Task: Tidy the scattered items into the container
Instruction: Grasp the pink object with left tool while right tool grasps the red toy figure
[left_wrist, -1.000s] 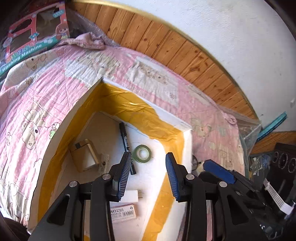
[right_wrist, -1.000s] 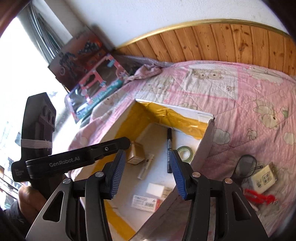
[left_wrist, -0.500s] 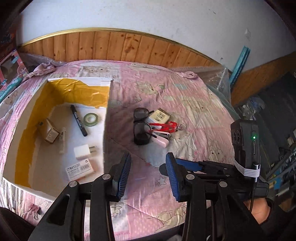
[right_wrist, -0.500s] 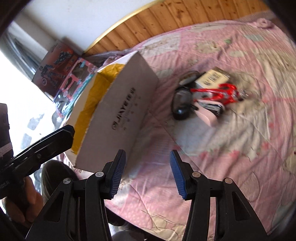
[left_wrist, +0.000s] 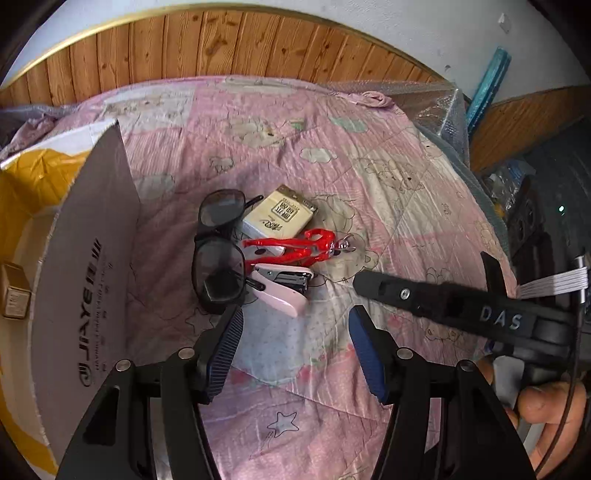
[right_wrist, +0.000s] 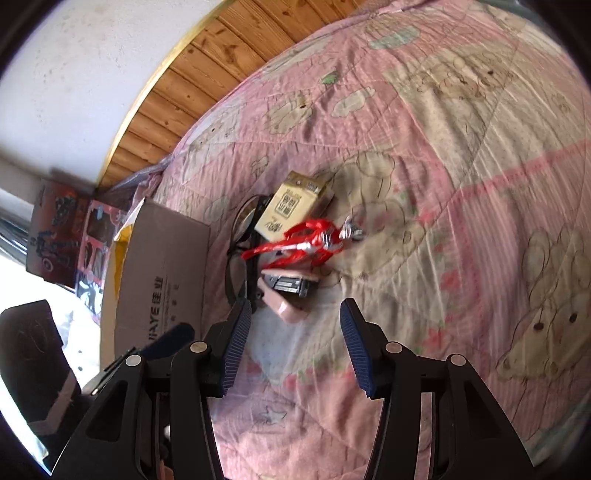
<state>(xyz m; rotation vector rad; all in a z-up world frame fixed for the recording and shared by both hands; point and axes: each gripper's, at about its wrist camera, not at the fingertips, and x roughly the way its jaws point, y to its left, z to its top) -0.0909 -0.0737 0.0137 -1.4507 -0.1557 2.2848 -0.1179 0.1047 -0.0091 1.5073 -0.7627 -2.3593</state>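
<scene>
Left wrist view: the left gripper (left_wrist: 295, 332) has its fingers spread wide with nothing between them, hovering over the pink quilt (left_wrist: 388, 177) on the bed. Just past the fingertips is a little pile: dark sunglasses (left_wrist: 218, 254), a cream-coloured small box (left_wrist: 279, 218) with printed characters, a red figure toy (left_wrist: 295, 247) lying across the box's near edge, and a pink stapler (left_wrist: 282, 290) touching the glasses. The cardboard box (left_wrist: 88, 273) sits just to the left of the pile, with yellow tape inside and a small tan carton (left_wrist: 14, 291) in it. The other gripper's black body pokes in from the right, a hand (left_wrist: 550, 417) holding it.

Right wrist view: the right gripper (right_wrist: 293, 347) is also spread apart and empty, pointing at the same pile. Stapler (right_wrist: 284, 291) is nearest, the red toy (right_wrist: 299, 240) and small box (right_wrist: 291, 210) beyond it, sunglasses (right_wrist: 240, 236) to the left beside the cardboard box (right_wrist: 162, 273). It's a bit blurry.
</scene>
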